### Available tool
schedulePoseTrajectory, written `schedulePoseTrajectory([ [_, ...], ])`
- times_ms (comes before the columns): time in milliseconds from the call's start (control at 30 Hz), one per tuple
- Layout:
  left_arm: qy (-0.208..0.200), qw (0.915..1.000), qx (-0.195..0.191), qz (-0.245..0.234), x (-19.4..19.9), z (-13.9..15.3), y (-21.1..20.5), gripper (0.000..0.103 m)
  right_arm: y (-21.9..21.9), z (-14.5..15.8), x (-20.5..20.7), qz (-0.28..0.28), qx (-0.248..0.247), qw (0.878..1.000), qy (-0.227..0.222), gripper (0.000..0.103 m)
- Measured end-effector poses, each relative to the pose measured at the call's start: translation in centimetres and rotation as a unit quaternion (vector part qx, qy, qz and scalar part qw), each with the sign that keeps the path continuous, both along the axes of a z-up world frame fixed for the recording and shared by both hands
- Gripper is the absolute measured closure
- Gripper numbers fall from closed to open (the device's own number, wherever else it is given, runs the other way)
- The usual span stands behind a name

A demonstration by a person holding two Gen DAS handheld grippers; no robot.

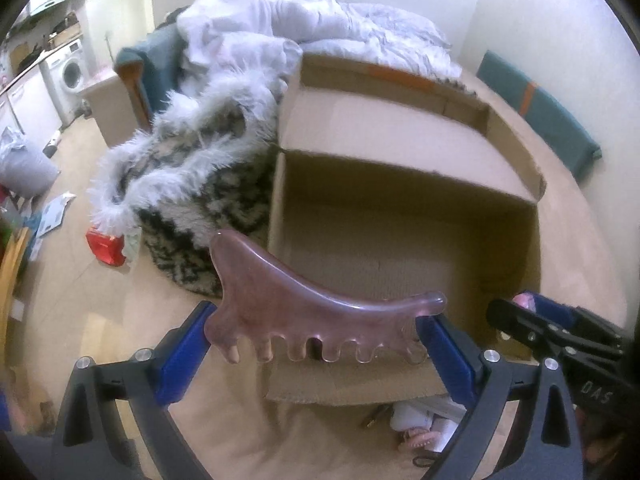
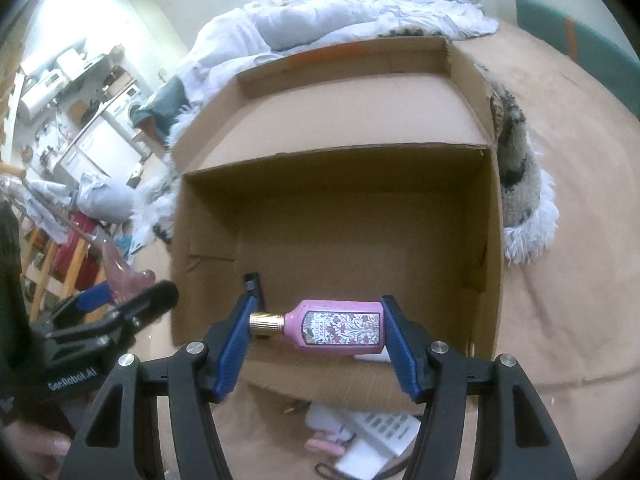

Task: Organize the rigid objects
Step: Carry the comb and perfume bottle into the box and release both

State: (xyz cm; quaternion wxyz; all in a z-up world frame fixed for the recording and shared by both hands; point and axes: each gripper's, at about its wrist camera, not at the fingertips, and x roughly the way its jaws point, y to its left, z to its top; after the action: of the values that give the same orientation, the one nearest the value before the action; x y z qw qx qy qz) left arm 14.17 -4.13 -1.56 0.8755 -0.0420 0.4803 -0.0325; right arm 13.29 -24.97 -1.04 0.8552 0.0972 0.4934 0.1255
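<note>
My left gripper (image 1: 314,334) is shut on a translucent pink comb-shaped massage tool (image 1: 304,312), held sideways above the near left corner of an open cardboard box (image 1: 400,184). My right gripper (image 2: 316,328) is shut on a pink flower-printed perfume bottle (image 2: 340,328) with a gold neck, held sideways over the near edge of the same box (image 2: 336,168). A small black object (image 2: 255,286) lies on the box floor behind the bottle. The right gripper shows at the right of the left wrist view (image 1: 560,336); the left gripper shows at the left of the right wrist view (image 2: 104,308).
The box stands on a beige bedspread (image 2: 568,280). A furry black-and-white blanket (image 1: 192,184) and white bedding (image 1: 312,20) lie beside and behind it. A white remote (image 2: 384,426) and small items lie on the bed below the grippers. A red packet (image 1: 105,246) lies on the floor at left.
</note>
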Motion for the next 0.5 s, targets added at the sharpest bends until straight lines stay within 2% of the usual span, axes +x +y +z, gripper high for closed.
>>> schedulePoseTrajectory([
  [133, 0.002, 1.0000, 0.006, -0.005, 0.6, -1.8, -0.8, 0.005, -0.3, -1.5, 0.5, -0.006, -0.022, 1.000, 0.001, 0.037],
  [267, 0.007, 0.9999, 0.007, -0.014, 0.8, -3.5, -1.6, 0.005, -0.6, -2.8, 0.9, -0.008, -0.023, 1.000, 0.014, 0.037],
  [400, -0.001, 0.9993, 0.031, -0.018, 0.8, -4.2, -2.1, 0.005, -0.7, -4.0, 1.2, -0.010, -0.017, 0.999, 0.030, 0.037],
  [500, 0.000, 0.9995, 0.027, -0.016, 1.0, -4.2, -2.2, 0.005, -0.6, -4.7, 1.4, -0.009, -0.018, 0.999, 0.039, 0.037],
])
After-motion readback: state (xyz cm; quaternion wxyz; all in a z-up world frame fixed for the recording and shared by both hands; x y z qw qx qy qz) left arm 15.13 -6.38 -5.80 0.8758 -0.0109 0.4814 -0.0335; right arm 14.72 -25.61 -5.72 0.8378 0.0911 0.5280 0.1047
